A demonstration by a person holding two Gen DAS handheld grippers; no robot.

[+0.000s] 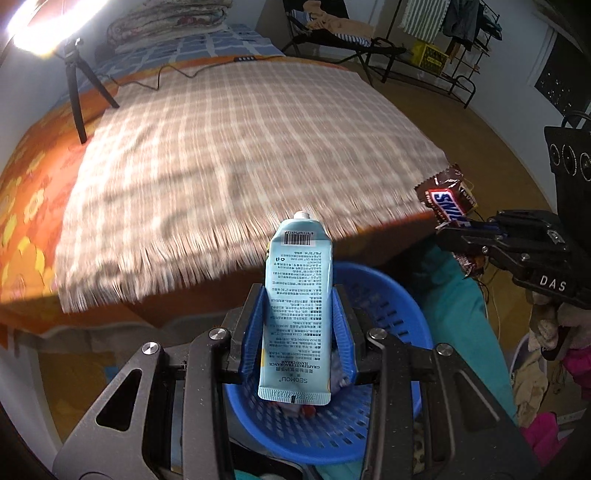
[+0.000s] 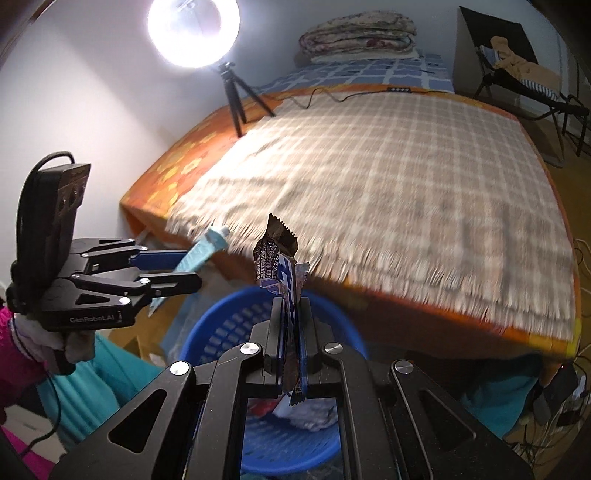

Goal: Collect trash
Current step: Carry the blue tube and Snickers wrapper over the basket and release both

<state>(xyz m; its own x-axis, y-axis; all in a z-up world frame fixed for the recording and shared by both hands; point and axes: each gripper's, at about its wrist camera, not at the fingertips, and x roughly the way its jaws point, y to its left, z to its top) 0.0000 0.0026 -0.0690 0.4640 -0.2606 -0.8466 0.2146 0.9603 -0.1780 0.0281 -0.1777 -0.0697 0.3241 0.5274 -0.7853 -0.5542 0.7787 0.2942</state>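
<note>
My left gripper (image 1: 300, 295) is shut on a light blue hand cream tube (image 1: 297, 306), held upright above a blue plastic basket (image 1: 391, 310). My right gripper (image 2: 291, 306) is shut on a brown Snickers wrapper (image 2: 280, 258), also above the blue basket (image 2: 221, 332). The basket holds some crumpled trash (image 2: 310, 413). The right gripper (image 1: 465, 236) with the wrapper (image 1: 447, 199) shows at the right of the left wrist view. The left gripper (image 2: 173, 269) with the tube (image 2: 207, 247) shows at the left of the right wrist view.
A bed with a checked blanket (image 1: 229, 147) and orange sheet (image 1: 29, 184) stands behind the basket. A ring light on a tripod (image 2: 232, 92) stands on its far corner. A folding chair (image 1: 332, 33) and clothes rack (image 1: 450, 44) stand at the back right. Cables (image 2: 565, 406) lie at right.
</note>
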